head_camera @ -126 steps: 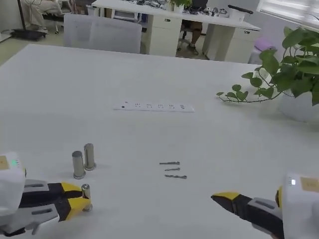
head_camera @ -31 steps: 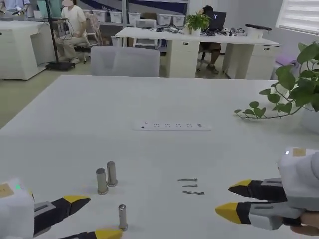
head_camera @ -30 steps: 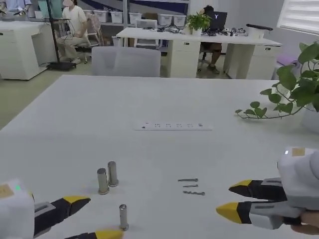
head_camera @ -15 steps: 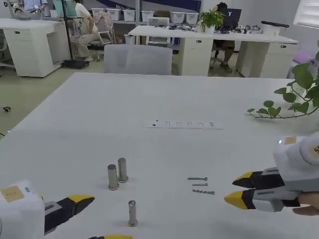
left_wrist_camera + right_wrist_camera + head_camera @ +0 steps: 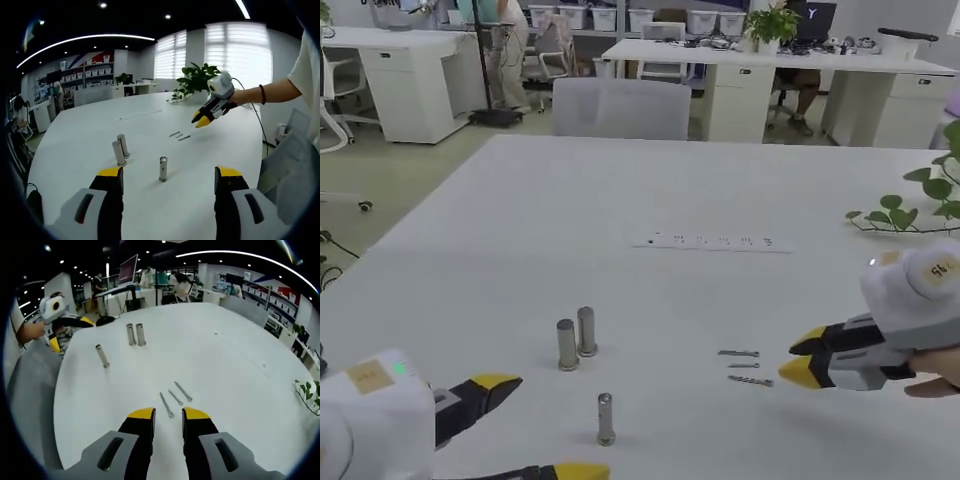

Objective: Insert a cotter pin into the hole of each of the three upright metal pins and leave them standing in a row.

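Item: three slim silver cotter pins (image 5: 743, 365), lying flat and side by side on the white tabletop (image 5: 470, 250), none yet fitted. Item: two upright grey steel cylinder pins (image 5: 567, 344), close together, and a third upright steel pin (image 5: 605, 418) alone, nearer to us. We judge the chief hazard to be the pick-up: the cotter pins are thin, flat and crowded, so yellow-tipped jaws may nip two at once or skid one aside. A careless sweep could also topple the lone upright pin. The right gripper (image 5: 788, 360) is empty, its jaws at a narrow gap; the cotter pins lie just ahead of its tips, near but apart. The left gripper (image 5: 548, 424) is empty and spread wide; the lone pin stands ahead of it, in line with its gap.
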`<state>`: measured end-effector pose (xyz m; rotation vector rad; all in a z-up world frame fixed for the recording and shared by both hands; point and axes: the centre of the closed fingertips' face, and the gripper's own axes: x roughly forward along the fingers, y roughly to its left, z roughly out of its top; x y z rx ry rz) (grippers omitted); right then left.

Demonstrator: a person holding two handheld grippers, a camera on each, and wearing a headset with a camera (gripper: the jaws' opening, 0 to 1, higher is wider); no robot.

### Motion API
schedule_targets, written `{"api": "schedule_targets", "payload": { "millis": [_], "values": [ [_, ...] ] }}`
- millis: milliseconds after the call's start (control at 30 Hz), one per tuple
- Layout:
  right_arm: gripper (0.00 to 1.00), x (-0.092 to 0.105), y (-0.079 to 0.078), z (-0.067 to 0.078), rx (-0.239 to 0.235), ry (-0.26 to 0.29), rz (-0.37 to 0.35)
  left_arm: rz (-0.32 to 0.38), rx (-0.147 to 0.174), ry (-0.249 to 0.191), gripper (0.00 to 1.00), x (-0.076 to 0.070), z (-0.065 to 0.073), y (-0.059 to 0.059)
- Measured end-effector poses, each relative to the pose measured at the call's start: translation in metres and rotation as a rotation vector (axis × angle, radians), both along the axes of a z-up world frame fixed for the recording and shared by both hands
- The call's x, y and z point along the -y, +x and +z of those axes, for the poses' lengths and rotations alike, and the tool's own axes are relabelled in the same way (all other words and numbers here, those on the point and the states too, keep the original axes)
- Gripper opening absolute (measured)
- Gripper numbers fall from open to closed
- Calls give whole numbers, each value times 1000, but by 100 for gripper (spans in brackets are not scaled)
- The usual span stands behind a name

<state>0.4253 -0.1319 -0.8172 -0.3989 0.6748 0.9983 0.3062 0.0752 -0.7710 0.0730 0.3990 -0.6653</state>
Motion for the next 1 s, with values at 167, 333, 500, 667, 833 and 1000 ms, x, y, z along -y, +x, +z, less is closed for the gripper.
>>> {"api": "schedule_targets", "payload": {
  "millis": [167, 333, 500, 667, 833, 1000],
  "values": [
    [21, -1, 13, -10, -19, 4, -3, 5, -5, 25, 75, 0, -4, -1],
    [20, -7, 17, -17, -22, -19, 11, 10, -14, 16, 72, 0, -6, -2],
    [18, -13, 20, -24, -26, -35, 31, 15, -15, 18, 71, -1, -7, -2],
    [16, -17, 25, -31, -34, -68, 61, 21, -10, 21, 71, -2, -8, -3],
    [15, -21, 26, -36, -29, -114, 108, 16, -12, 20, 70, -1, -9, -4],
    [14, -21, 28, -38, -24, -174, 164, 14, -7, 6, 70, 0, -8, -3]
  ]
}}
